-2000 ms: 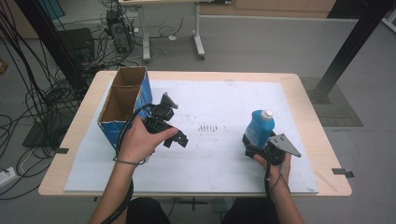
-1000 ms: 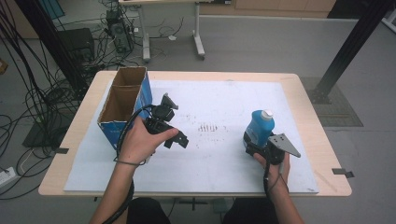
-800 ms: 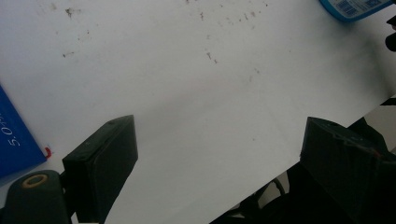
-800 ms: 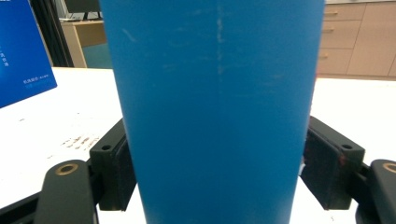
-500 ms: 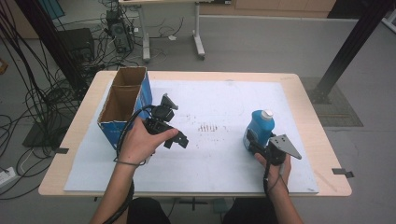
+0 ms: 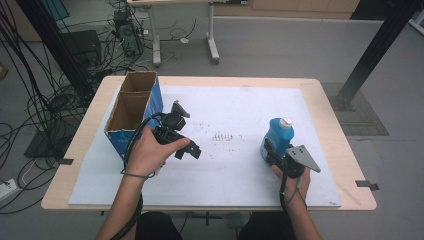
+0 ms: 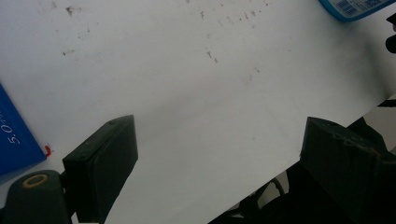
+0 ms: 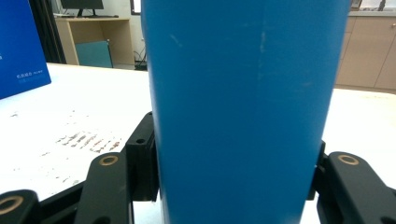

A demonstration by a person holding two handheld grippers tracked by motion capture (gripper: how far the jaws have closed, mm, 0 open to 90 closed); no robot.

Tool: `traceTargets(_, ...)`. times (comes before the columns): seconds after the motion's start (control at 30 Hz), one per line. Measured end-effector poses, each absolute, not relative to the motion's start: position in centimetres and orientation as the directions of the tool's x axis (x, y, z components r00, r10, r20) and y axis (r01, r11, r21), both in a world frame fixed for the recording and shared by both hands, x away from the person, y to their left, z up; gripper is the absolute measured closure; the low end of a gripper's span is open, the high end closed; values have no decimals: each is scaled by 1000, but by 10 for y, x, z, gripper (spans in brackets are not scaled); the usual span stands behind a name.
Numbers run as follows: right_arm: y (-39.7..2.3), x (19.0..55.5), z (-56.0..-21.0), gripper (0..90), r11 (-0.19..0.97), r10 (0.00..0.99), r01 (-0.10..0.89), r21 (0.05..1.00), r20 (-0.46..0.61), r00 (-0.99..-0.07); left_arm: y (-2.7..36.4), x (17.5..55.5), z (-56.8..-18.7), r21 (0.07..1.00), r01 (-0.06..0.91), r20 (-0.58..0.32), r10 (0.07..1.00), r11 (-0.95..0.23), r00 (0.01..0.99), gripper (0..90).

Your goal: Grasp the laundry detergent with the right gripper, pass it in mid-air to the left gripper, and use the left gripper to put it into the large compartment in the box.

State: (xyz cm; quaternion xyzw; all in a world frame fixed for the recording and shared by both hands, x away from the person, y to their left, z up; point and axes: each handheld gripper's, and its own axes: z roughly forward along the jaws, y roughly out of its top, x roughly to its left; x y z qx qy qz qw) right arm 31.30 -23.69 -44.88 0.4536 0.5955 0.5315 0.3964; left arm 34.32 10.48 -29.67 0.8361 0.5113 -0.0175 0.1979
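Note:
A blue bottle [image 6: 277, 136] with a white cap stands upright on the white sheet [image 6: 225, 110] at the right. My right gripper [image 6: 270, 151] reaches it from the near side. Its jaws have just been closing with the bottle between them. In the right gripper view both pads press the sides of the blue bottle [image 8: 243, 107]. My left gripper [image 6: 187, 131] is held over the sheet at the left, beside the box. In the left gripper view the left gripper [image 7: 219, 154] stands open, with bare sheet between its jaws.
An open cardboard box [image 6: 131, 112] with blue sides stands at the table's left, just behind my left hand. A patch of dark marks [image 6: 222, 136] lies mid-sheet. Cables, desks and a black post stand on the floor beyond the table.

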Motion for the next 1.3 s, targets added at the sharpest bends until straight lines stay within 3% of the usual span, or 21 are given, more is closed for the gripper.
traceTargets(1.3, -236, 313, -450, 428, 34, 963, 110, 993, -3, -268, 102, 343, -295, 311, 861, -228, 847, -403, 479, 115)
